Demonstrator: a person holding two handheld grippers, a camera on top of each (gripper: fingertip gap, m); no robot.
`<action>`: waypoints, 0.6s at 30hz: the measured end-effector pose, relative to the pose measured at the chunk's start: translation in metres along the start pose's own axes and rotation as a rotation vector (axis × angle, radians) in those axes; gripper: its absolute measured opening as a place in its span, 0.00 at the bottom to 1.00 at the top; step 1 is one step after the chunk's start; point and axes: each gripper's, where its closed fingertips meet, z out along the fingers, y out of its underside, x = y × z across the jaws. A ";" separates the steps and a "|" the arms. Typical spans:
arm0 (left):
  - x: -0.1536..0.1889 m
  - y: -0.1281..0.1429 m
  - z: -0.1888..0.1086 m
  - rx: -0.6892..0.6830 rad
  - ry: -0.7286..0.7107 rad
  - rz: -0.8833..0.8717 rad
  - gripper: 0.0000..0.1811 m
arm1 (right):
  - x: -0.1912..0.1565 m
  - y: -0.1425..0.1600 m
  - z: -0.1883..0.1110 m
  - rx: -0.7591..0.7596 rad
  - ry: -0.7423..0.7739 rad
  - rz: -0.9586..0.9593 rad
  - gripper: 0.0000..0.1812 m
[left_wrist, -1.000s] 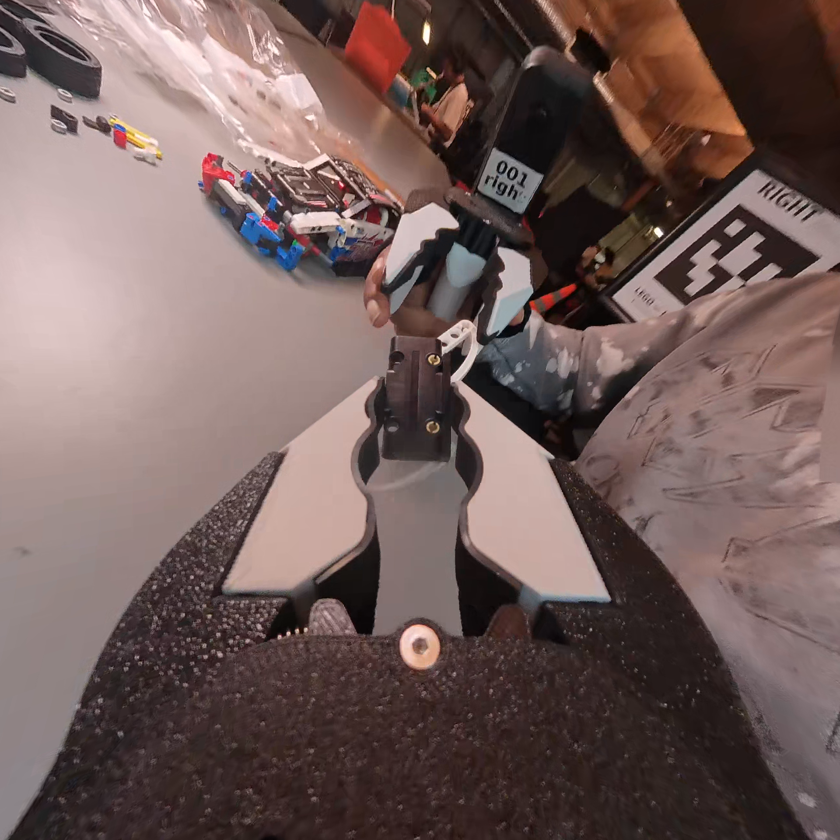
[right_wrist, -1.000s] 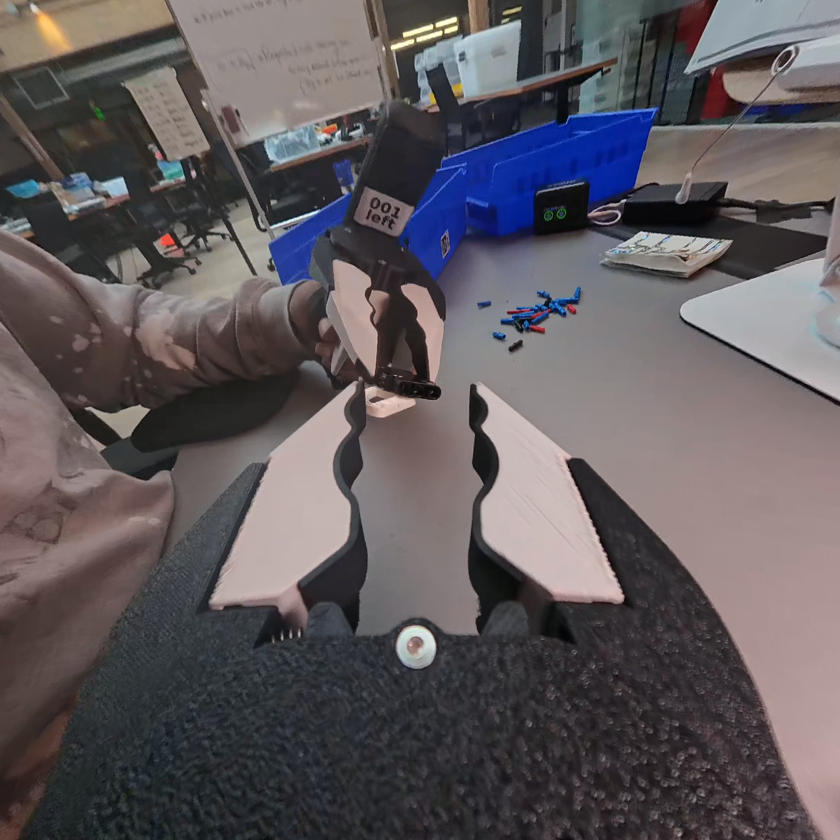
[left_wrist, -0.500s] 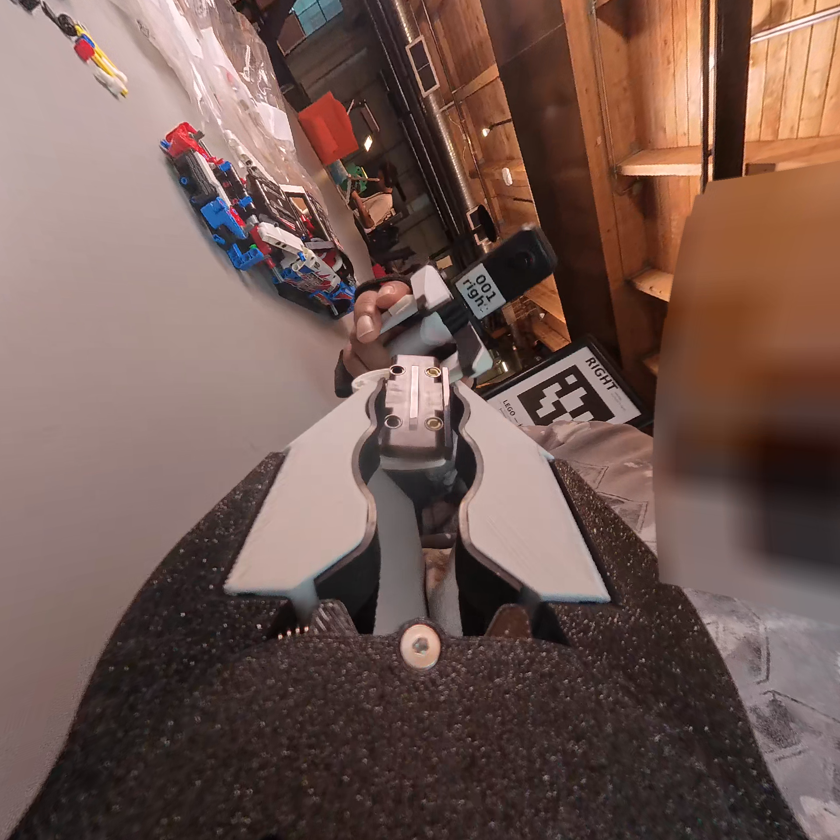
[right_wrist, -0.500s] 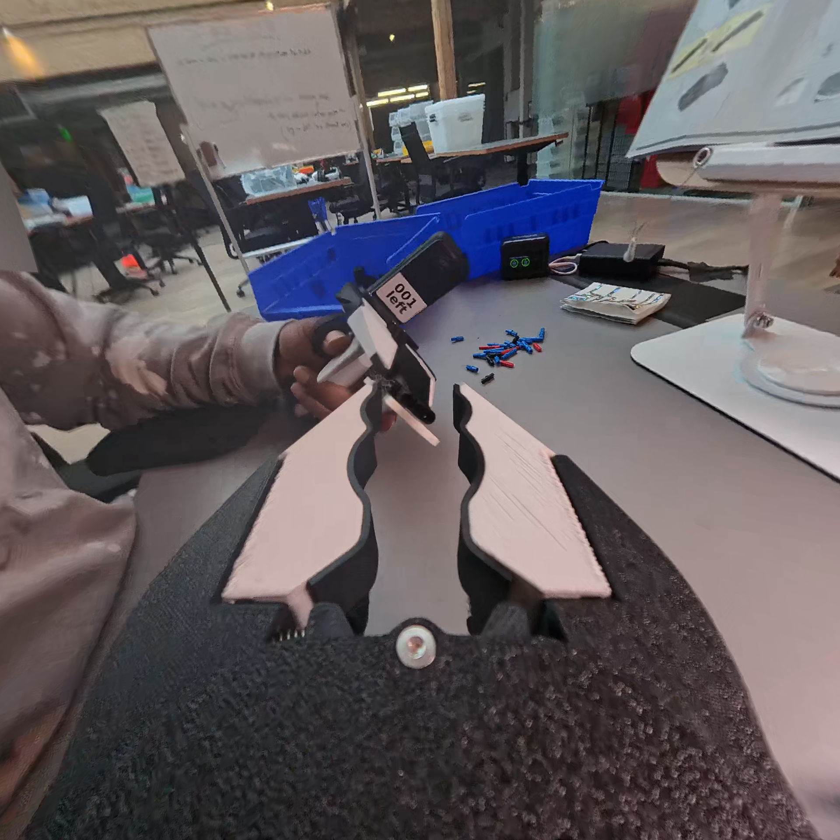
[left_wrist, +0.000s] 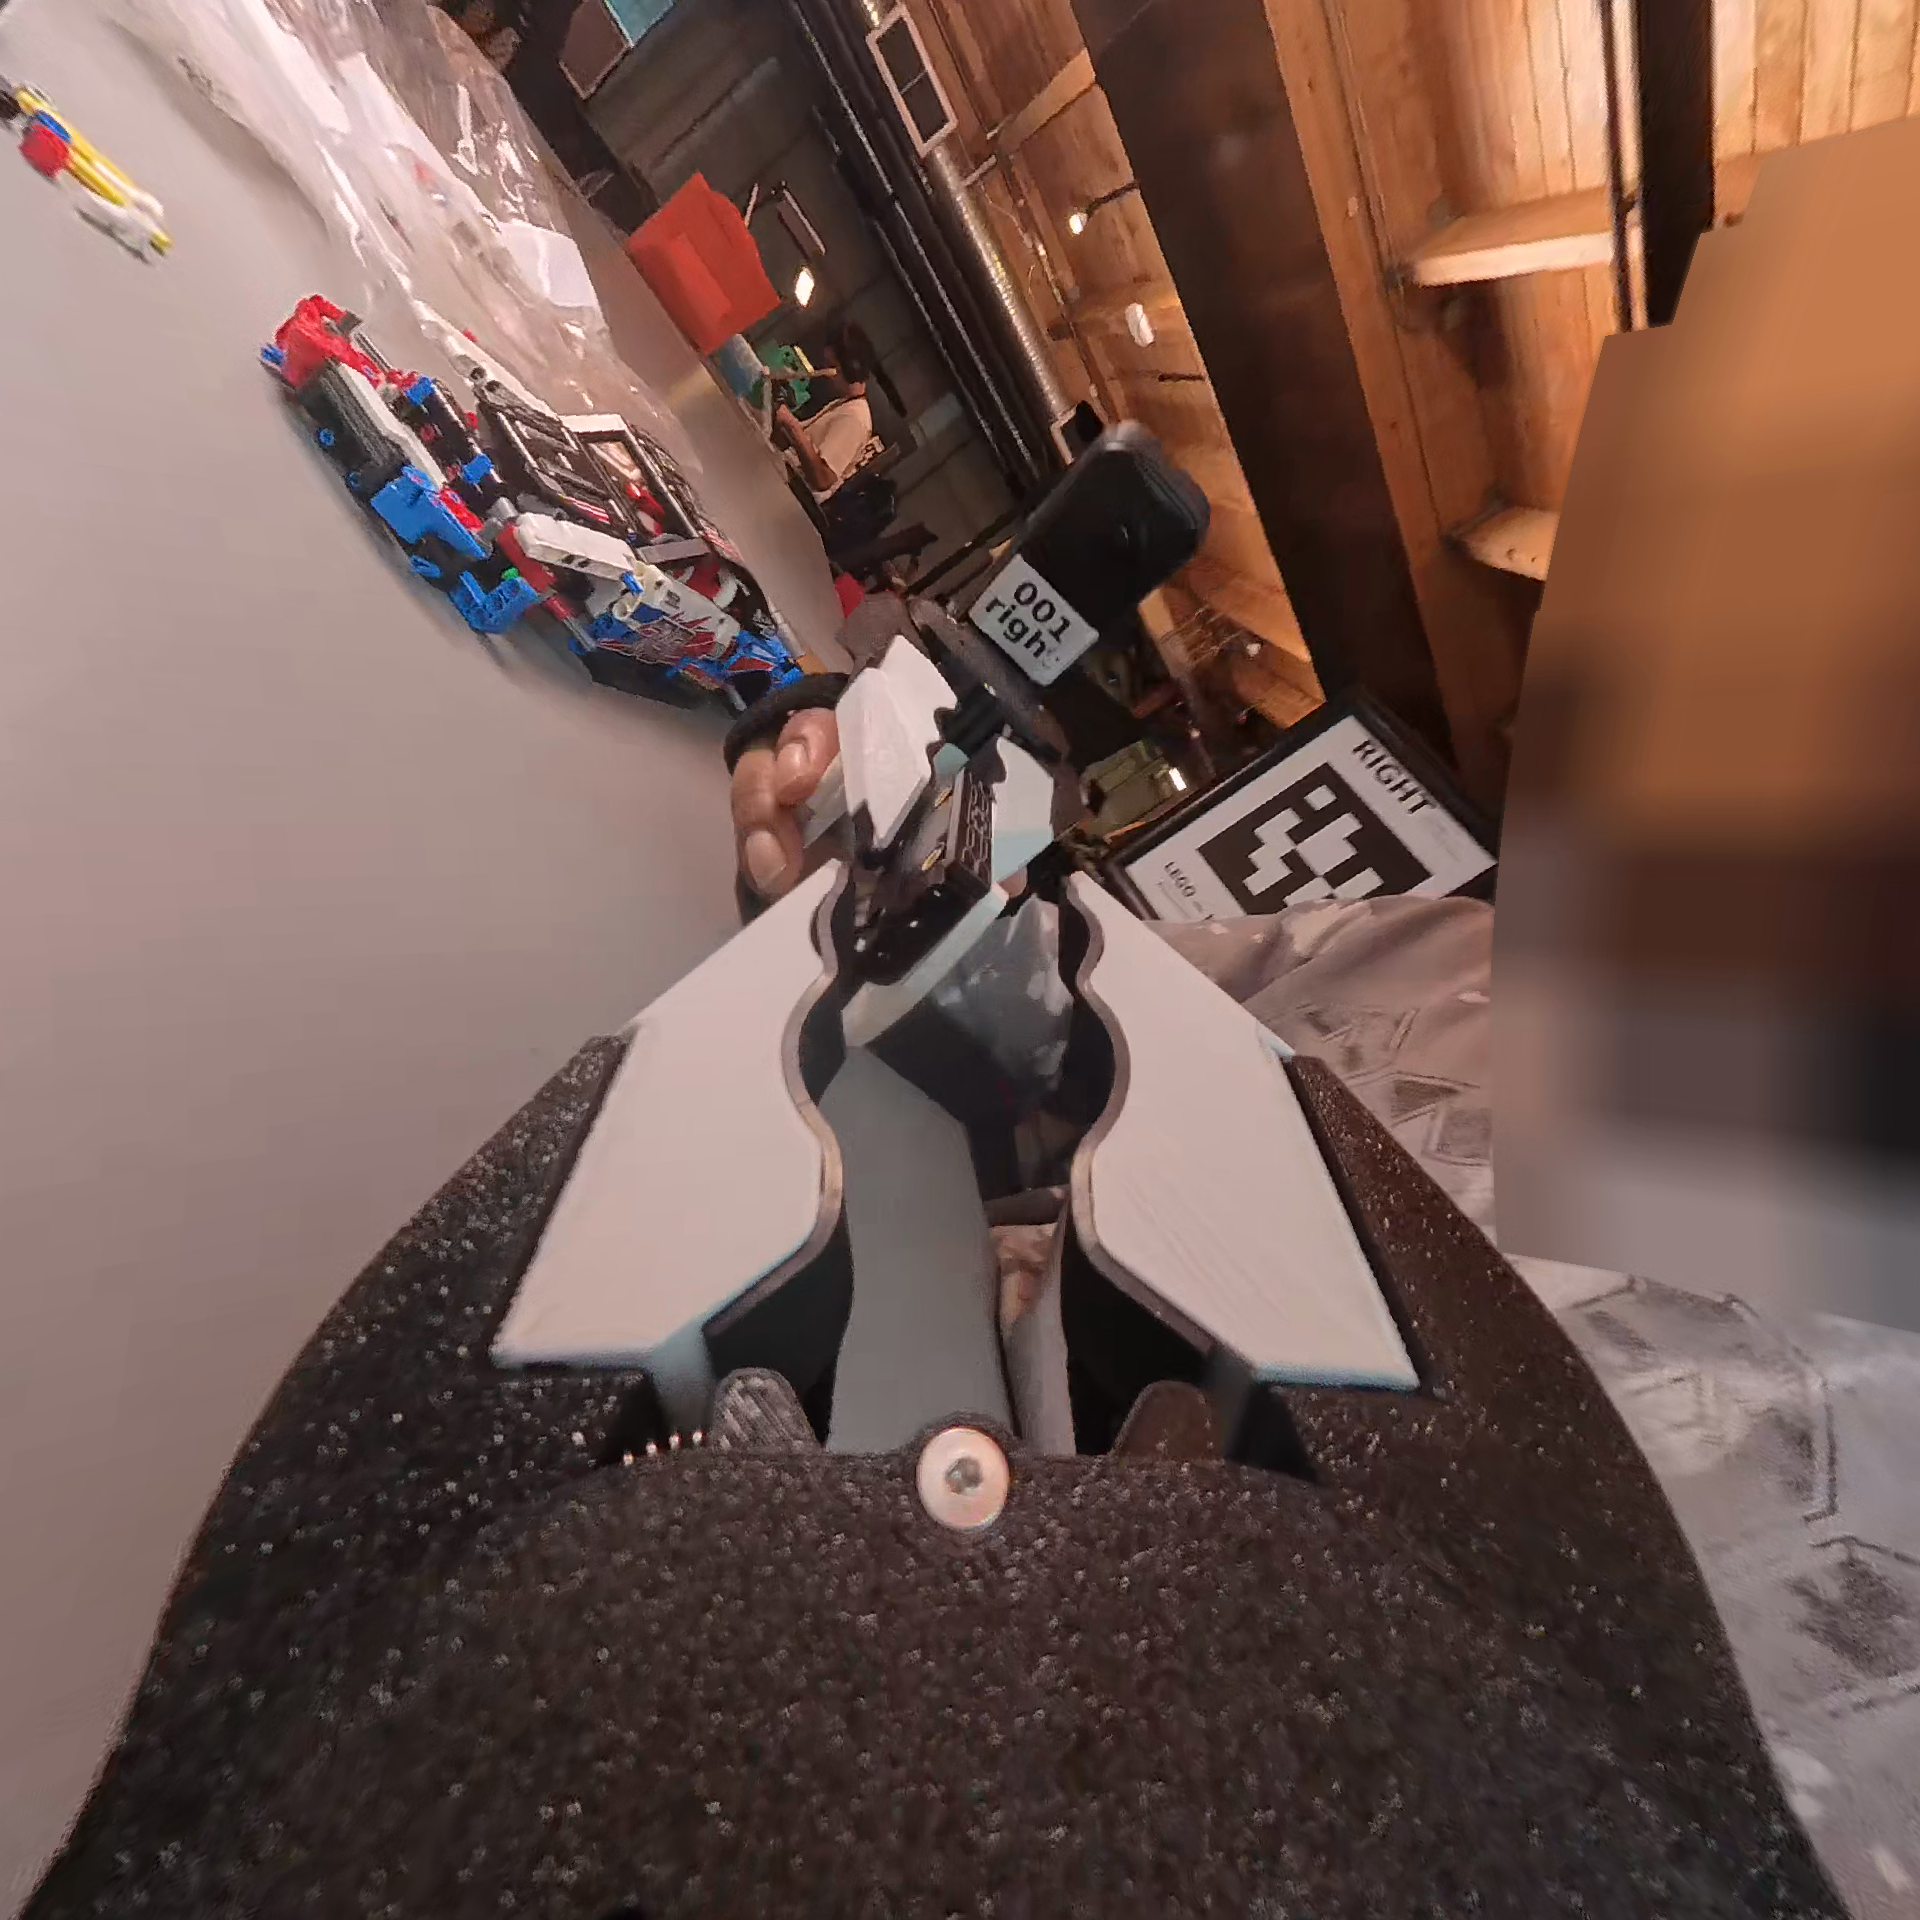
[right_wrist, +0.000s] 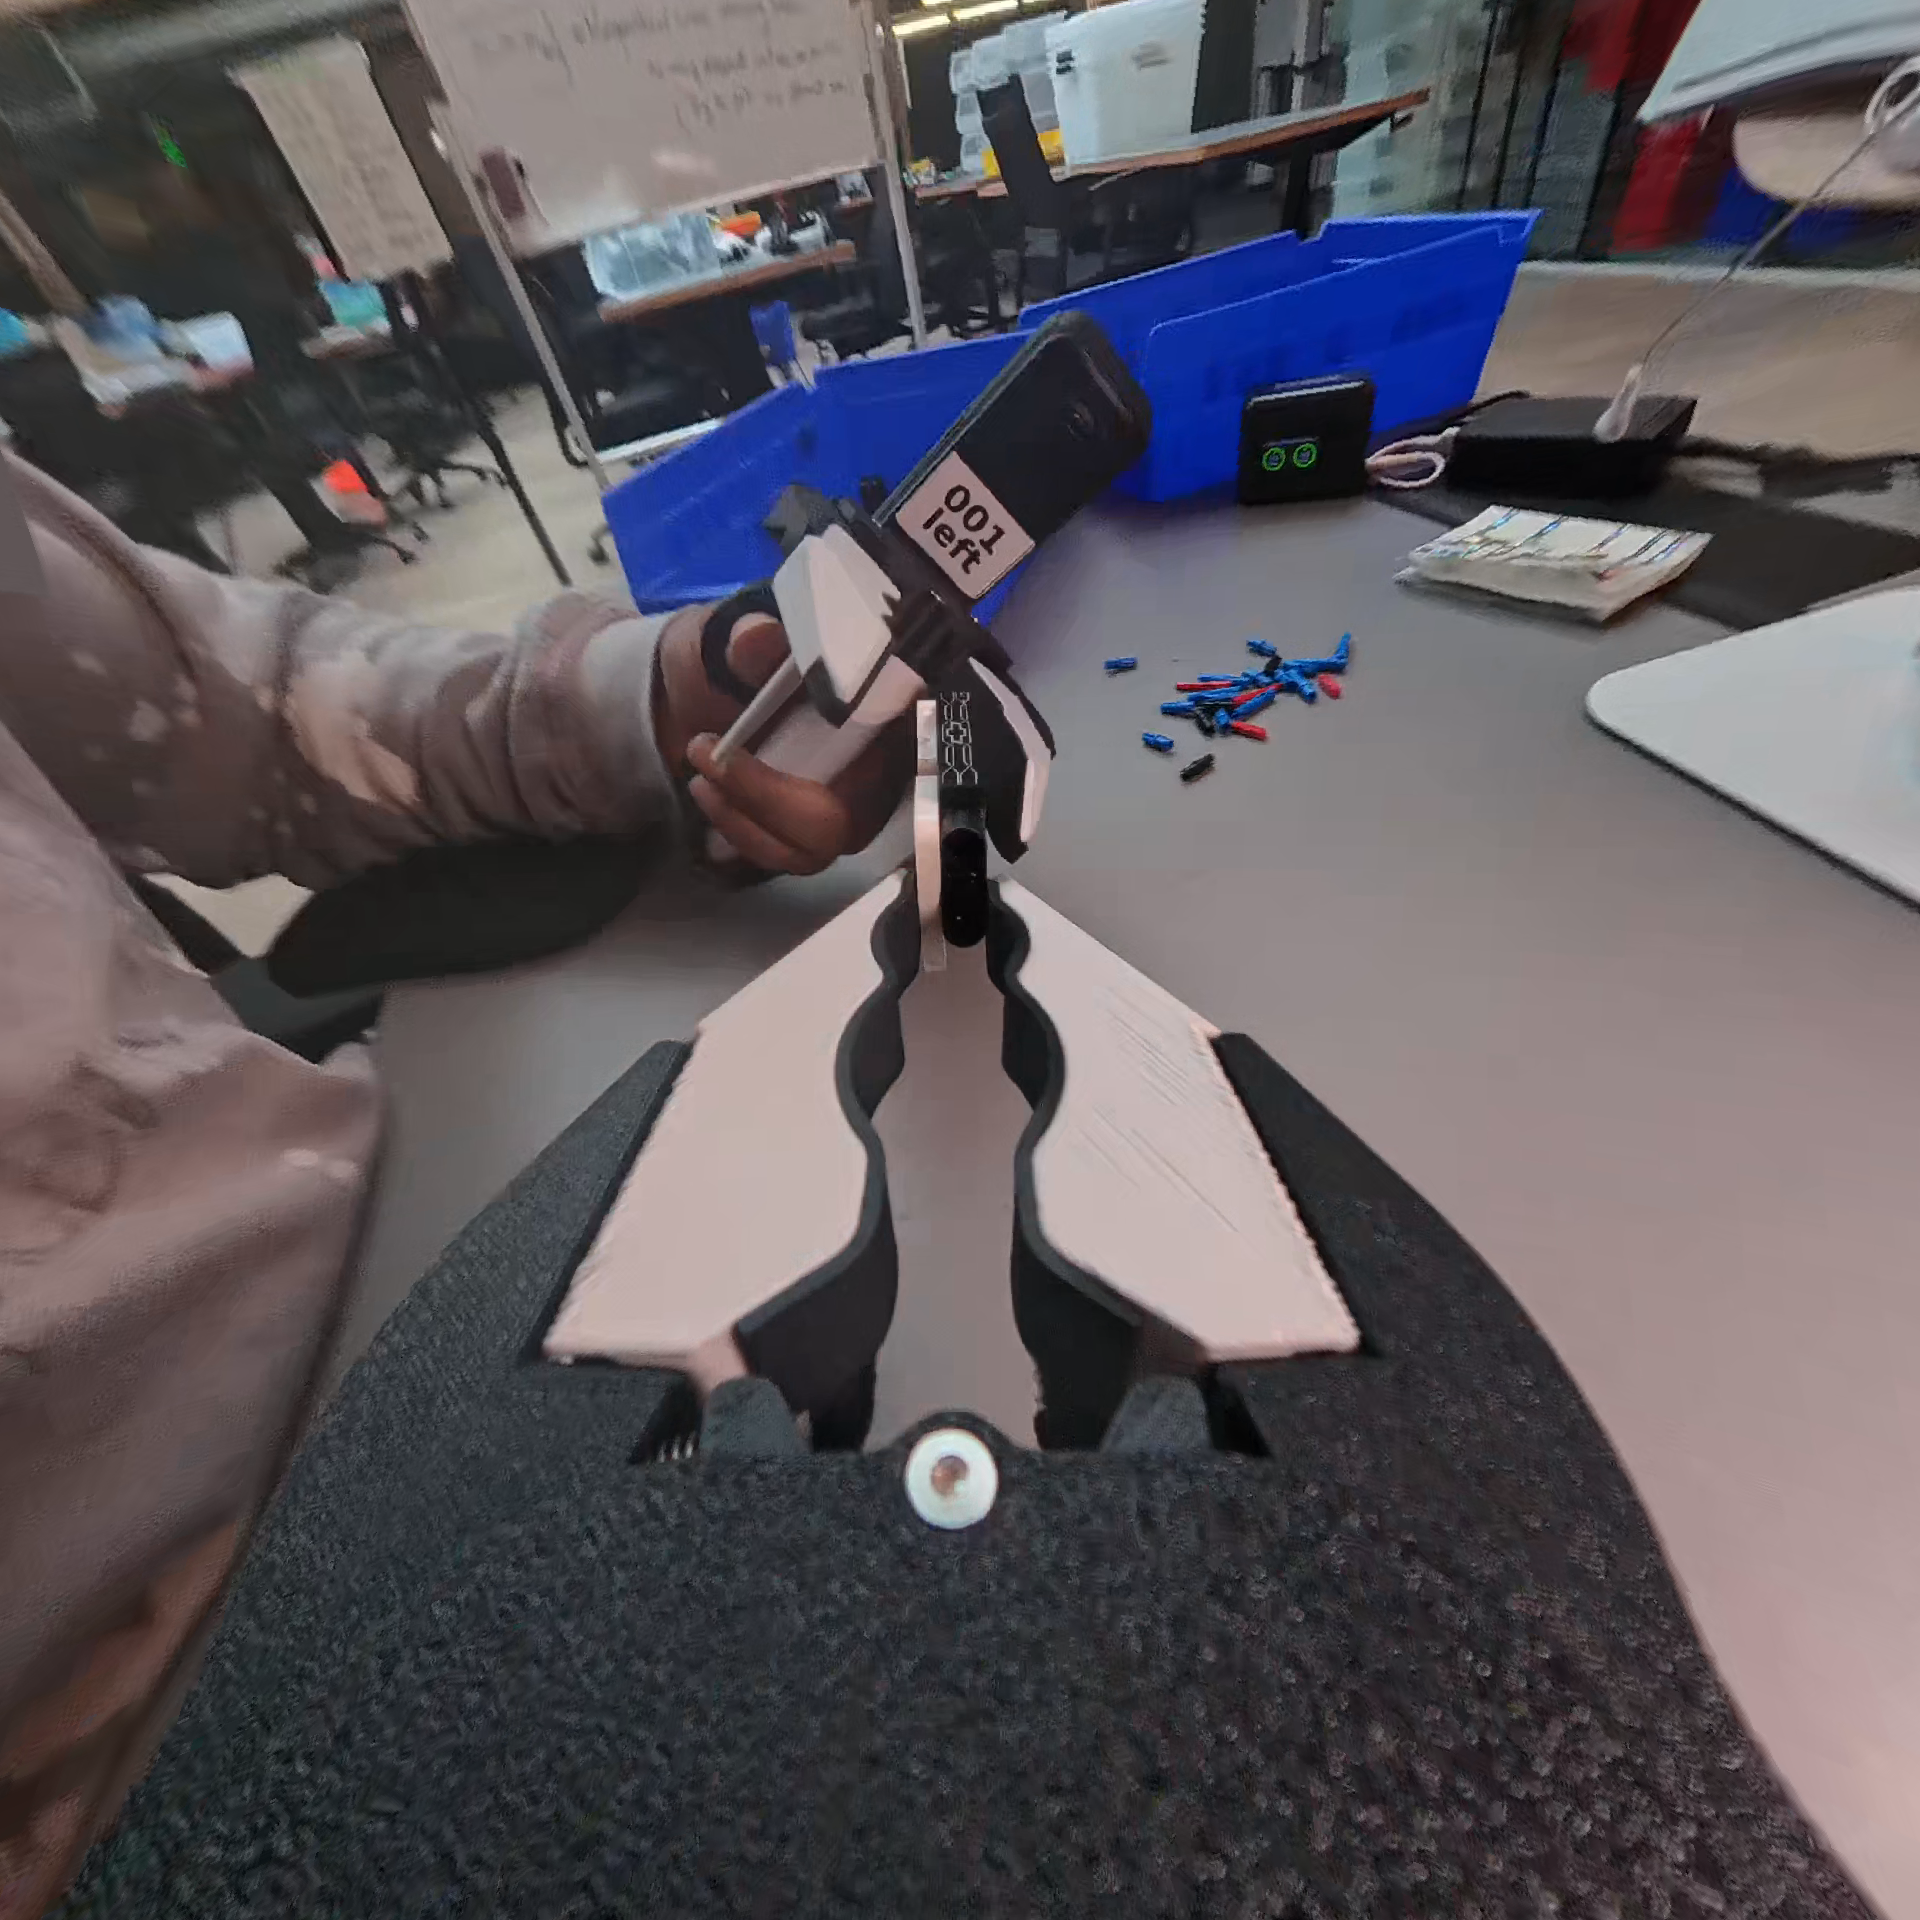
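Right wrist view, centre of frame: one small black-and-white piece (right_wrist: 961, 831), hard plastic by the look, held above the grey table (right_wrist: 1455, 987). Your right gripper (right_wrist: 954, 899) has its fingers drawn narrow, pinching the piece's lower end. Your left gripper (left_wrist: 951, 899) stands about the other end with fingers spread wide, one finger touching but not clamping. Handling, as judged: light, stiff, smooth-sided, likely slippery. The white plate may part from the black block if twisted, so grip across the flat faces. Nearby: toy vehicle build (left_wrist: 520, 540), upper left of the left wrist view; loose blue and red pins (right_wrist: 1247, 691), right of centre.
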 end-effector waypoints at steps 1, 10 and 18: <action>-0.002 0.001 0.000 -0.011 -0.030 0.040 0.19 | -0.001 -0.001 -0.001 0.011 -0.041 0.077 0.06; -0.028 0.001 0.001 -0.002 -0.256 0.123 0.05 | 0.023 0.006 0.002 0.021 0.002 0.372 0.08; -0.046 0.001 -0.002 0.036 -0.313 0.021 0.05 | 0.040 0.005 -0.003 -0.050 0.285 -0.065 0.19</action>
